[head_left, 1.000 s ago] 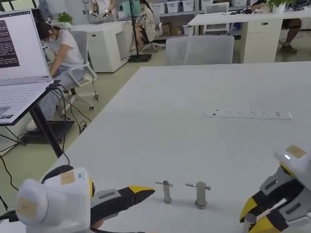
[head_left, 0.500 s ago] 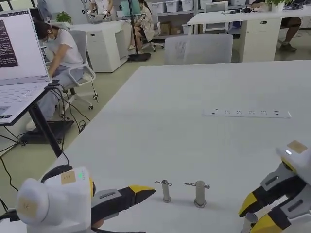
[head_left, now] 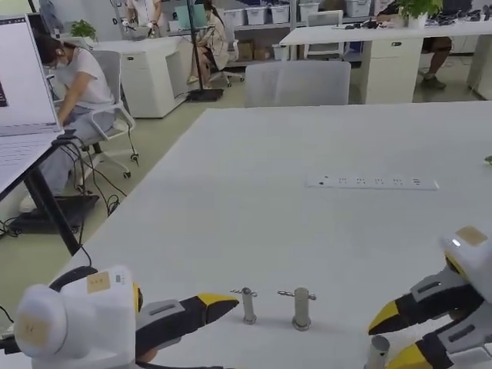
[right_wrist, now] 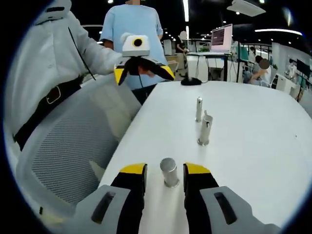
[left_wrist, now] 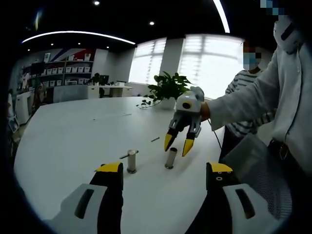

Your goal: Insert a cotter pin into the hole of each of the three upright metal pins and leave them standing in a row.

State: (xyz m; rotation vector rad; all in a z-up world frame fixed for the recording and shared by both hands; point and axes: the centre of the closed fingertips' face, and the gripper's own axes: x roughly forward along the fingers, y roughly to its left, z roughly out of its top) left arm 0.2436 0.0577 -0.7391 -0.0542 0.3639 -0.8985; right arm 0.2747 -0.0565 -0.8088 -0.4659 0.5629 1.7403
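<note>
Two upright metal pins (head_left: 248,305) (head_left: 301,308) stand side by side on the white table (head_left: 307,231), each with a cotter pin through its top. A third, bare pin (head_left: 377,354) stands to their right, between the jaws of my right gripper (head_left: 392,338). In the right gripper view that bare pin (right_wrist: 169,171) sits between the two fingertips of the right gripper (right_wrist: 165,170) with a small gap on each side. My left gripper (left_wrist: 164,169) is wide open with nothing in it; one fingertip (head_left: 219,302) sits just left of the row.
A white power strip (head_left: 373,184) lies farther back on the table. A laptop (head_left: 15,92) on a stand is at the left, past the table edge. A grey chair (head_left: 296,83) is at the far side. A mesh chair (right_wrist: 63,161) is beside the person.
The head camera has turned, so the whole picture has slid left. Grippers and pins keep their places relative to each other.
</note>
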